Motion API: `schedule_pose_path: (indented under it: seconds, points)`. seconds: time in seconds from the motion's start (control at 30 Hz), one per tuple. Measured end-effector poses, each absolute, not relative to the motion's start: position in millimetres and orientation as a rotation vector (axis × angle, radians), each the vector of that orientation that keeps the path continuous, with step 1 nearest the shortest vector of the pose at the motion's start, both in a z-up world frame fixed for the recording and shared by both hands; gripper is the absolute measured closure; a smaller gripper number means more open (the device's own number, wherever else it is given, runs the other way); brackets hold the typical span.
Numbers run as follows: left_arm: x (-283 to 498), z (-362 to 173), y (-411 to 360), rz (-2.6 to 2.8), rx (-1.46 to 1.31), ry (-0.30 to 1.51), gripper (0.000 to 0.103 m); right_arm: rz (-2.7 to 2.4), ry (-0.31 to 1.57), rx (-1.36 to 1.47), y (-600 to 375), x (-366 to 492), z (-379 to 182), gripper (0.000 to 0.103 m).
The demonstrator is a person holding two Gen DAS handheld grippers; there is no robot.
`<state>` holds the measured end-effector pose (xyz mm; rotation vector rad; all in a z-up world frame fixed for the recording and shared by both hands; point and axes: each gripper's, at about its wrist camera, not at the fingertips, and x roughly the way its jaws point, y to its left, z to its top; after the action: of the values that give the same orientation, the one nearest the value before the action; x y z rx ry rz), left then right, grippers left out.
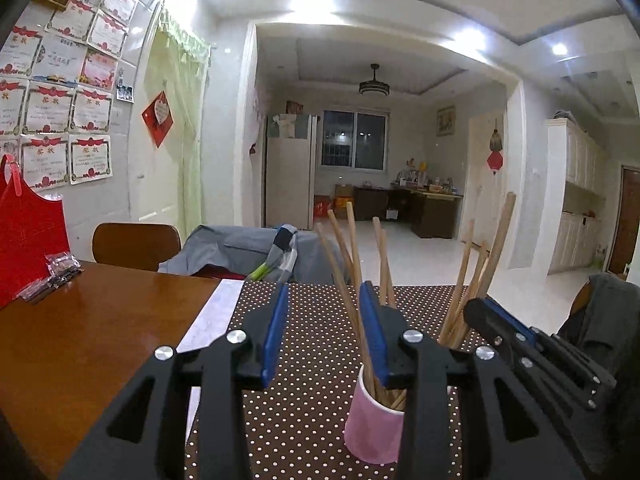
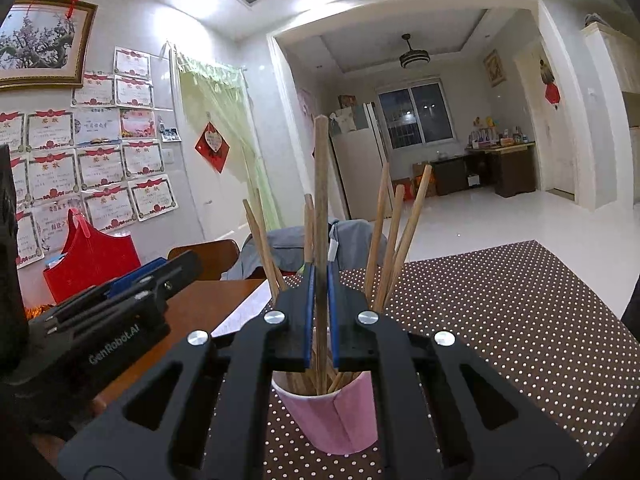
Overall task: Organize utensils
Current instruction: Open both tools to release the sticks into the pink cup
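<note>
Right gripper (image 2: pixel 320 300) level, clamping upright chopstick (image 2: pixel 320 184) above pink cup (image 2: pixel 340 416).

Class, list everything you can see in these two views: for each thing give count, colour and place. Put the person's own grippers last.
Pink paper cup: one, pink, upright on the dotted cloth.
Wooden chopsticks: several, exact count unclear, tan, standing in the cup.
Brown white-dotted tablecloth: one, covering the table's near part.
Brown wooden table: one, bare left of the cloth.
Red paper bag: one, on the table by the wall.
Wooden chair: one, brown, behind the table.
Left gripper: black with blue pads, open, empty, beside the cup.
Right gripper: black with blue pads, shut on one chopstick over the cup.
</note>
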<state>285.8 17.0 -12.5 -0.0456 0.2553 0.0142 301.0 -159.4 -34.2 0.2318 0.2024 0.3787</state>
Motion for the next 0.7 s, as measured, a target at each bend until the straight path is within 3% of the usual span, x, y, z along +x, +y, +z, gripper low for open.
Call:
schedule_pose_path:
  seconds: [0.7]
  points:
    - [291.6,-15.5,20.8,0.035,-0.049,0.306,0.066,0.381,0.237,0.214,-154.9,303.4,-37.9,0.096]
